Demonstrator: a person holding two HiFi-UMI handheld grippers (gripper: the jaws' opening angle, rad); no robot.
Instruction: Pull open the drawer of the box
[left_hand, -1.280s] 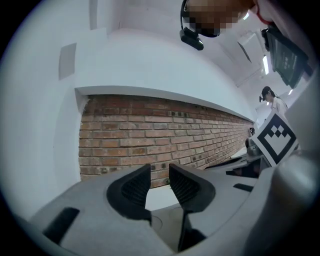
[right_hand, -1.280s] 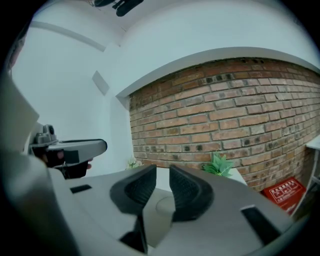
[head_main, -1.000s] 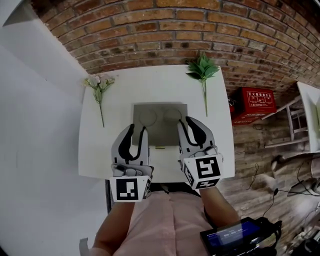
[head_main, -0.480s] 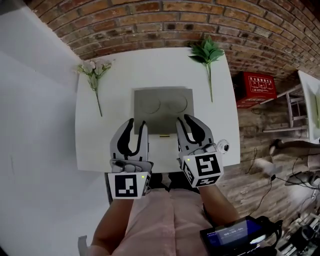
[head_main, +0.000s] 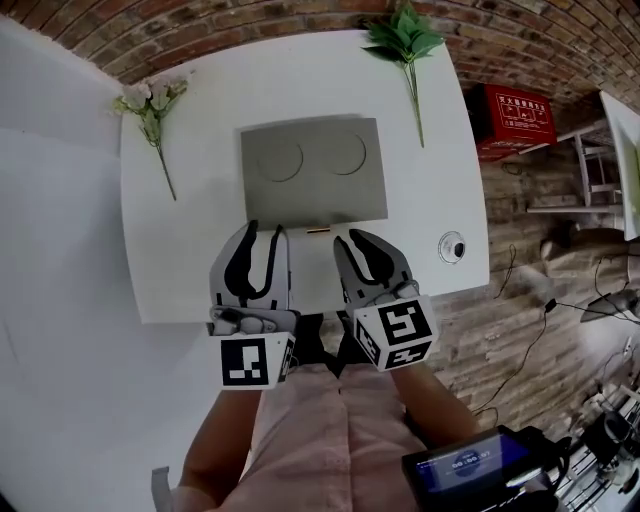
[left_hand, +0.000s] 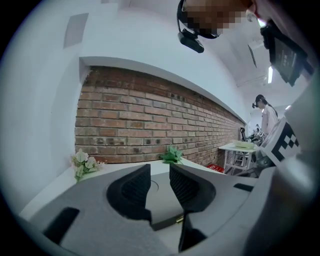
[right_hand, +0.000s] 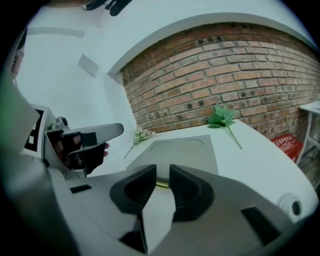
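Left gripper idles; right gripper faces the brass handle at the near side of the box to grasp it (2 empty, part-open jaw pairs).

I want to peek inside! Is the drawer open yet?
Not yet. Nothing looks done: the box is shut, its small brass handle at the front edge. In hand: the left gripper and right gripper hover open before it, the right one lined up with the handle. Left: grip the handle and pull.
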